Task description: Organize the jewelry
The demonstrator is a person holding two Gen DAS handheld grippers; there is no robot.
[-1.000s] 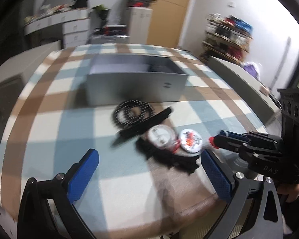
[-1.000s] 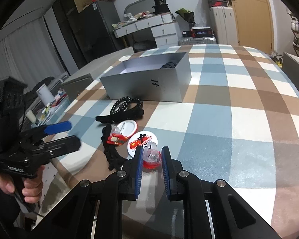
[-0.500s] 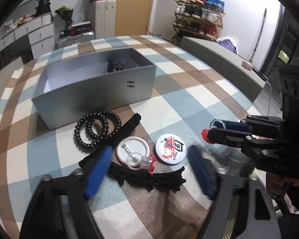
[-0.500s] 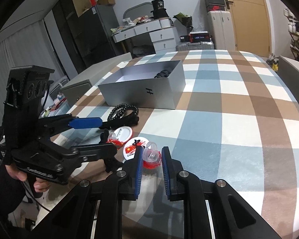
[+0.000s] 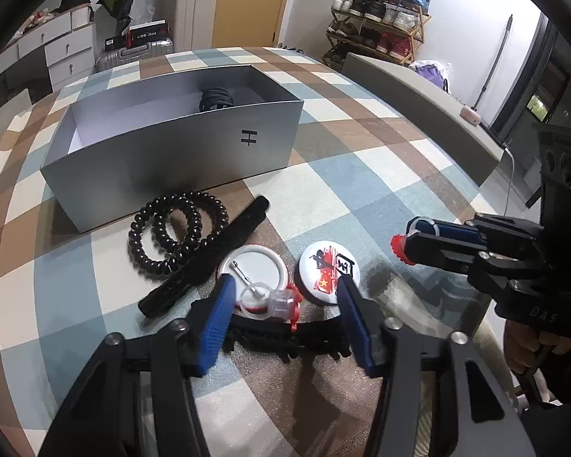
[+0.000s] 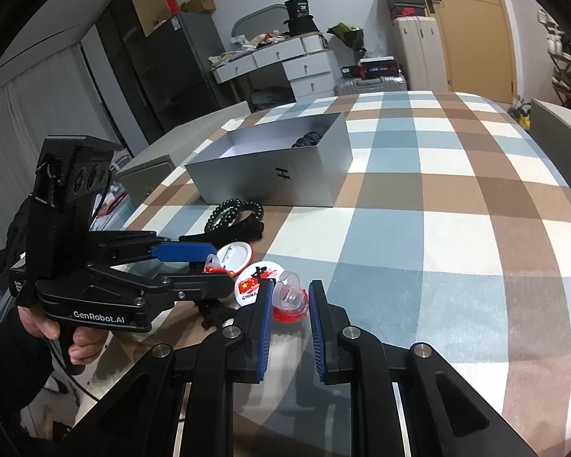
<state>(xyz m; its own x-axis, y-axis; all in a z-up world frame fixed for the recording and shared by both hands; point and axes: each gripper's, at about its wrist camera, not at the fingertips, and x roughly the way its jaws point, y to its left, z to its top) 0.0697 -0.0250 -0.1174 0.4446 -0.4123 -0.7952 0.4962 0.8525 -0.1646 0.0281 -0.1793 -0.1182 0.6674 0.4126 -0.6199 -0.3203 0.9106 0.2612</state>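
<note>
Right gripper point(image 6: 290, 306) grips a red-and-clear clip point(image 6: 288, 300) between narrowly set jaws, above the near table edge; left gripper point(image 5: 281, 312), jaws wide, brackets a second red-and-clear clip point(image 5: 276, 302) lying on the table. Progress appears early: the grey box point(image 5: 171, 160) at far centre holds only one dark coiled item point(image 5: 215, 99). Left outside, near the box: black beaded bracelet point(image 5: 177, 228), black hair clips point(image 5: 205, 259), two round badges point(image 5: 327, 268).
</note>
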